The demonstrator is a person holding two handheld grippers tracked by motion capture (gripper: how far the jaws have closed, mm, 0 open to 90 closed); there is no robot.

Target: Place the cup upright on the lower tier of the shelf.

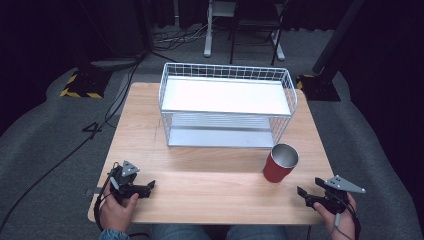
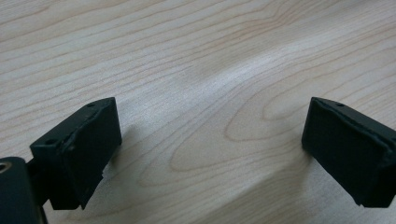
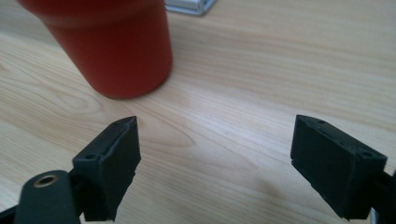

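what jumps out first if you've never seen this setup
The white wire two-tier rack stands at the far middle of the light wooden table. A red metal cup stands upright before its right end. Nearer, the open left gripper and open right gripper flank the front edge.

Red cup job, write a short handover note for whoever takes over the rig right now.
Left gripper: open, holding nothing, low over the wooden table near its front left corner.
Right gripper: open, holding nothing, at the front right edge, pointed toward the red cup.
Red cup: upright on the table, in front of the white wire shelf rack, near its right end, apart from both grippers.
Done: nothing visible; both rack shelves look bare.
Left: probably grasp the cup with the right gripper, perhaps for the rack.
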